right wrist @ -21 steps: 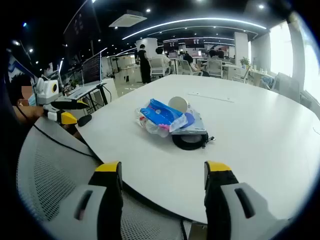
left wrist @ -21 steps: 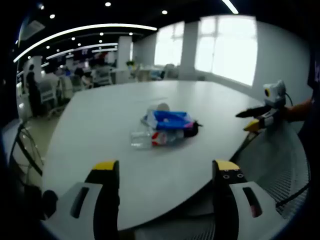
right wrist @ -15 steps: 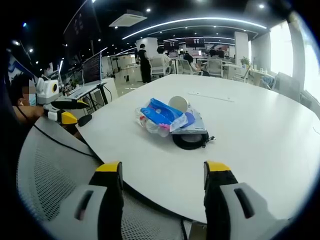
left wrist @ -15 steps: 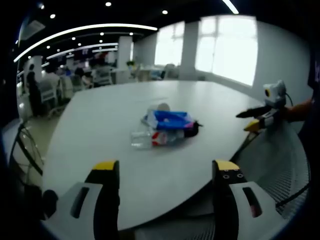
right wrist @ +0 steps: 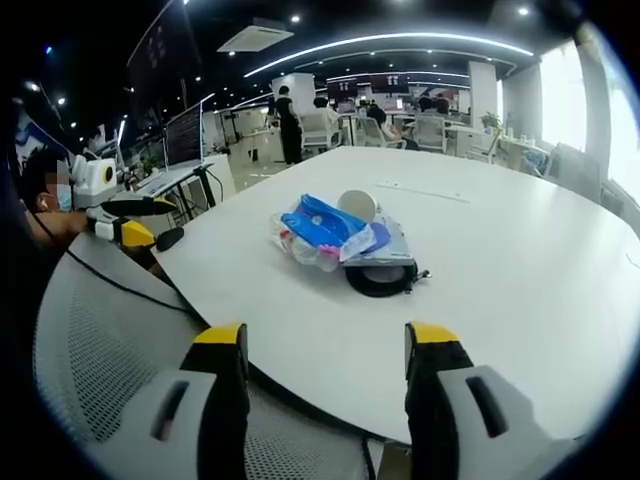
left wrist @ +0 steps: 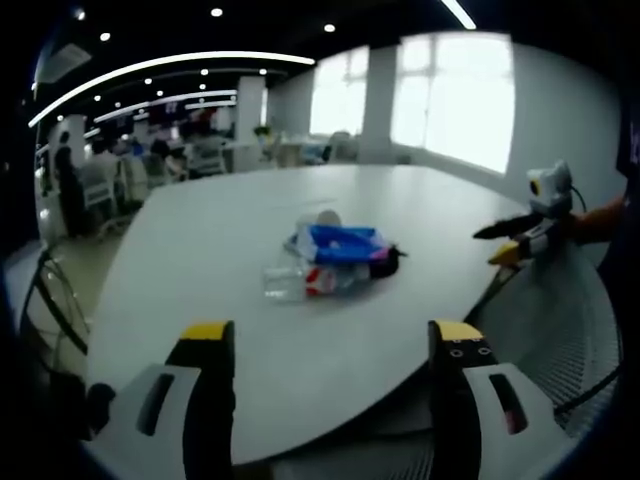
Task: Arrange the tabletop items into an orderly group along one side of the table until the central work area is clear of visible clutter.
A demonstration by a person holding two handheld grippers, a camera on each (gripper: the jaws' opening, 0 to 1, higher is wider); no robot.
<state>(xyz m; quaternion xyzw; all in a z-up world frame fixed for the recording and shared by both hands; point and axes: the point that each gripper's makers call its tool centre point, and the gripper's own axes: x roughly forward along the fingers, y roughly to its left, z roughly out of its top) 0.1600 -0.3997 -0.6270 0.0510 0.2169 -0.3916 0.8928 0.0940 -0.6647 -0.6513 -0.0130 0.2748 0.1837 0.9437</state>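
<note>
A small heap of items lies mid-table: a blue packet (left wrist: 340,240) (right wrist: 322,224) on a clear plastic bag, a white cup (right wrist: 357,206) (left wrist: 326,217) on its side, a black round coil (right wrist: 379,278) and a clear plastic cup (left wrist: 284,281). My left gripper (left wrist: 327,345) stands open at the near table edge, well short of the heap. My right gripper (right wrist: 324,343) is open too, above a mesh chair back, apart from the heap. In the left gripper view the right gripper (left wrist: 520,238) comes in from the right; in the right gripper view the left gripper (right wrist: 128,222) comes in from the left.
The big white round table (left wrist: 210,250) (right wrist: 520,270) bears a thin strip (right wrist: 420,194) beyond the heap. A grey mesh chair back (right wrist: 90,330) (left wrist: 560,310) stands at the near edge. Office desks, chairs and people fill the far room.
The left gripper view has shifted slightly, so the heap sits a little lower. Nothing on the table has moved and both grippers stay open.
</note>
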